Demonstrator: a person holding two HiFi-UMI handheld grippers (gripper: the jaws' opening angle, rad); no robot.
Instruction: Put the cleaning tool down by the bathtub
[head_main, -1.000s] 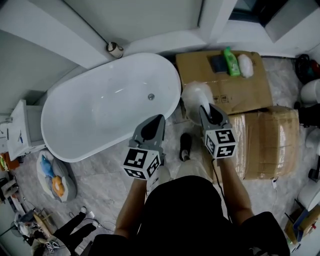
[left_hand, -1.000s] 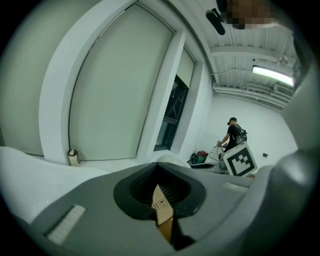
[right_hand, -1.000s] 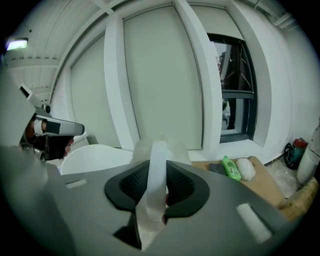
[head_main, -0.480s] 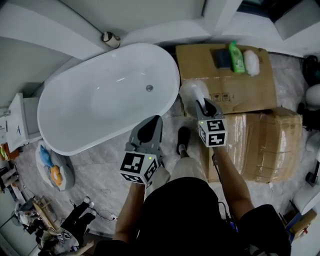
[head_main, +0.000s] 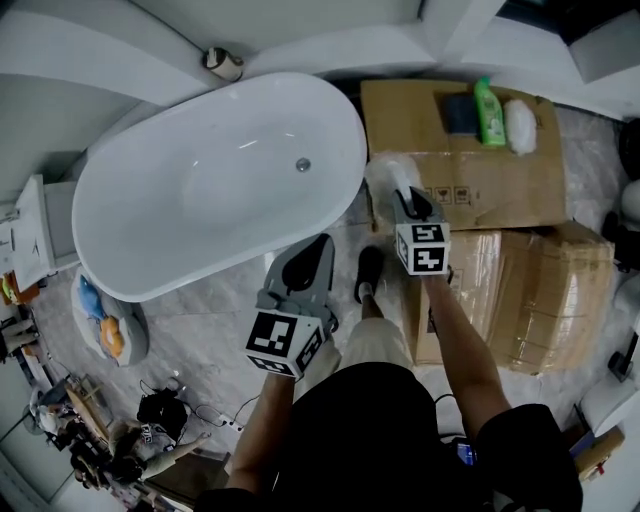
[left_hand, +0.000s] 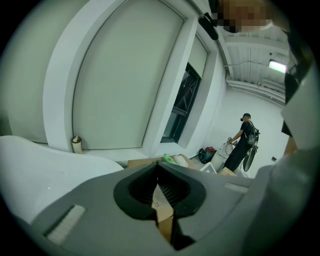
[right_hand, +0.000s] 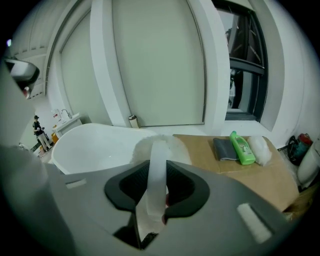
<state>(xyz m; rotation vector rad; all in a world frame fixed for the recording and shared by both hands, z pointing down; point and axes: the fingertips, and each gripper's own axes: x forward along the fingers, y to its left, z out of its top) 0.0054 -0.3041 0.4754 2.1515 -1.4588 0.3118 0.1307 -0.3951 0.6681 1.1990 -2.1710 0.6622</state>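
The cleaning tool is a white fluffy duster head (head_main: 391, 178) on a flat white handle (right_hand: 156, 175). My right gripper (head_main: 412, 208) is shut on that handle, and the head (right_hand: 159, 144) sticks out past the jaws. It hangs over the floor gap between the white bathtub (head_main: 210, 180) and a flat cardboard box (head_main: 470, 165). My left gripper (head_main: 306, 268) is lower and to the left, near the tub's front rim, shut with nothing in it (left_hand: 159, 186). The tub (right_hand: 92, 145) lies to the left in the right gripper view.
On the flat cardboard lie a green bottle (head_main: 490, 112), a dark sponge (head_main: 460, 113) and a white bundle (head_main: 521, 125). A taller cardboard box (head_main: 530, 295) stands to the right. My shoe (head_main: 368, 272) is on the marble floor. Clutter (head_main: 105, 330) sits at the left, and a person (left_hand: 242, 142) stands far off.
The head view has shifted slightly. The right gripper has edged forward with the tool still in it, and the left gripper stays shut at about the same spot.
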